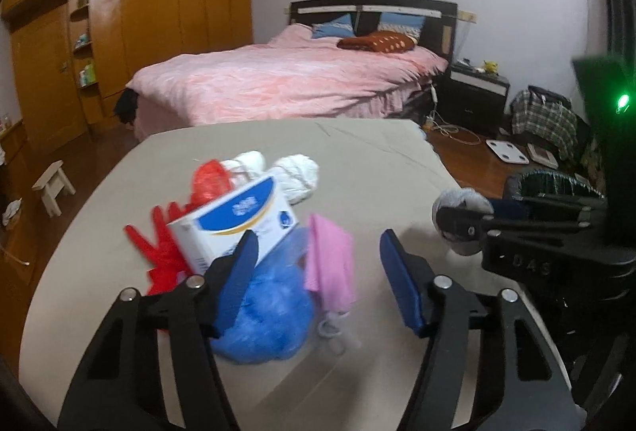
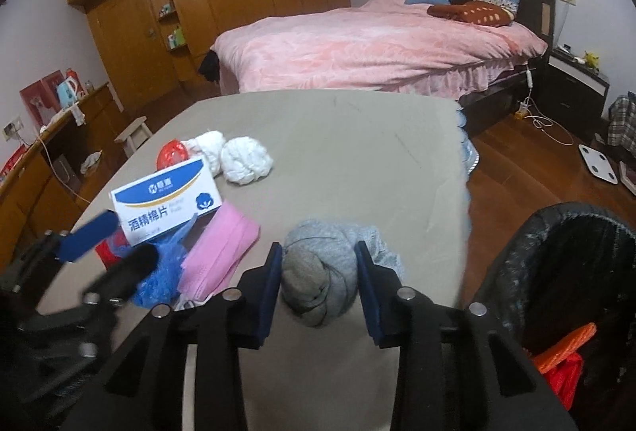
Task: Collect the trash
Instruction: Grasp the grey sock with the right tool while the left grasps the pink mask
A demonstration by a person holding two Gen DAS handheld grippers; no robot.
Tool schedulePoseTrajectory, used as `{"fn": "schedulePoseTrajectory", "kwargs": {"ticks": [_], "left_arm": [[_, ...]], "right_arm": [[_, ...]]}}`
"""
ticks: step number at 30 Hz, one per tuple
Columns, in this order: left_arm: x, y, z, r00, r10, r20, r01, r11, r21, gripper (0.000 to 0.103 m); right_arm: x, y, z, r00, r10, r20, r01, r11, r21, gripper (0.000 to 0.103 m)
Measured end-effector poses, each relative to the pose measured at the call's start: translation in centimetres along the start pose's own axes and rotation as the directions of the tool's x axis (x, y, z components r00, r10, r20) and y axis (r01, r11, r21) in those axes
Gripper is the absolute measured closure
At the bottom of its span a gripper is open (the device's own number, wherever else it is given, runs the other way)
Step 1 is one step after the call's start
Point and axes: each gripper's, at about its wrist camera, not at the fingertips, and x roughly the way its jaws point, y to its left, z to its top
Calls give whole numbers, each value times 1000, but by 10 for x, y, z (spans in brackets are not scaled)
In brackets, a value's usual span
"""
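The grey balled-up cloth (image 2: 322, 272) sits near the desk's right edge, between the fingers (image 2: 270, 280) of the right gripper (image 2: 318, 284), whose blue pads press its two sides, so it looks gripped, though it seems not yet lifted off the beige desk (image 2: 357, 161). Just beyond that edge stands the black-lined bin (image 2: 564, 272), already holding some red and orange scrap (image 2: 564, 355), so I judge the collecting has begun and this piece goes in next. Most of the trash is left: a pile to the left with a pink face mask (image 1: 330, 256), a blue crumpled plastic bag (image 1: 270, 319), a white and blue carton (image 1: 234, 216), red plastic (image 1: 167, 252), and behind them two white wads (image 2: 246, 157). The left gripper (image 1: 314, 268) hovers over this pile with its fingers spread, one beside the carton, the other over bare desk; they pinch nothing.
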Motion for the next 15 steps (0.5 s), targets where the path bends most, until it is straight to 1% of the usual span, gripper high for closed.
{"fn": "schedulePoseTrajectory", "kwargs": {"ticks": [1, 5, 7, 12, 14, 15], "left_arm": [[6, -3, 0, 1000, -2, -14, 2, 1000, 3, 48], [27, -8, -2, 998, -7, -56, 7, 1000, 3, 55], [36, -10, -3, 997, -8, -78, 8, 1000, 1, 63], [54, -8, -6, 990, -6, -138, 7, 1000, 0, 73], [59, -9, -7, 987, -5, -158, 6, 1000, 6, 80], [61, -10, -7, 986, -9, -166, 11, 1000, 10, 88]], "right_arm": [[0, -1, 1, 1000, -2, 1, 2, 1000, 3, 67], [-2, -7, 3, 1000, -17, 6, 17, 1000, 15, 67], [-2, -9, 3, 1000, -18, 6, 18, 1000, 21, 67], [-3, -12, 3, 1000, -19, 4, 19, 999, 27, 67], [-4, -13, 2, 1000, -19, 4, 19, 999, 30, 67], [-4, -13, 2, 1000, -19, 3, 19, 999, 30, 67]]}}
